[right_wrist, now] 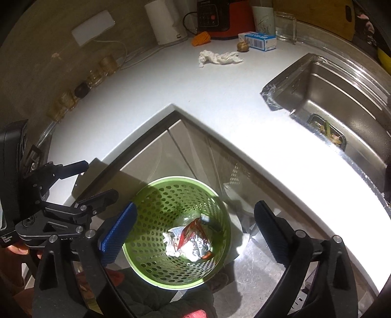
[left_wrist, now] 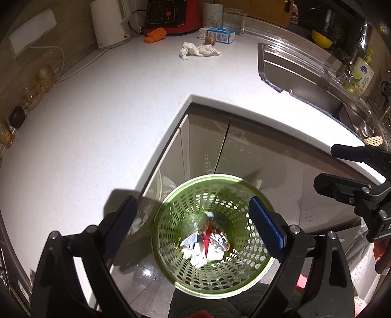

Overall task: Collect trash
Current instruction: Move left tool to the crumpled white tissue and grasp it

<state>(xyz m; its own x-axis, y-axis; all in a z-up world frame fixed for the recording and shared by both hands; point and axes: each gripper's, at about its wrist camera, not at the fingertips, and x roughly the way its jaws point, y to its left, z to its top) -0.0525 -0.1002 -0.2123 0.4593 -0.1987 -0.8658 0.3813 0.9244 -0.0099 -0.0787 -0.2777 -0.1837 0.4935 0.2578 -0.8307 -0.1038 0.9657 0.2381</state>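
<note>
Both grippers spread empty over the green perforated bin [left_wrist: 215,234]

Left gripper [left_wrist: 193,221] and right gripper [right_wrist: 195,228] hold nothing; foil wrapper [right_wrist: 193,241] lies in the bin; next likely the crumpled tissue [left_wrist: 199,50] on the counter [left_wrist: 102,102].

Free room: green basket [left_wrist: 244,264] mouth below both claws, unobstructed. Ahead: bare desk [left_wrist: 110,110] up to crumpled tissue [left_wrist: 199,50]. Obstacles: kettle [left_wrist: 108,23], box [left_wrist: 220,34] beyond; sink [right_wrist: 342,102] right.
</note>
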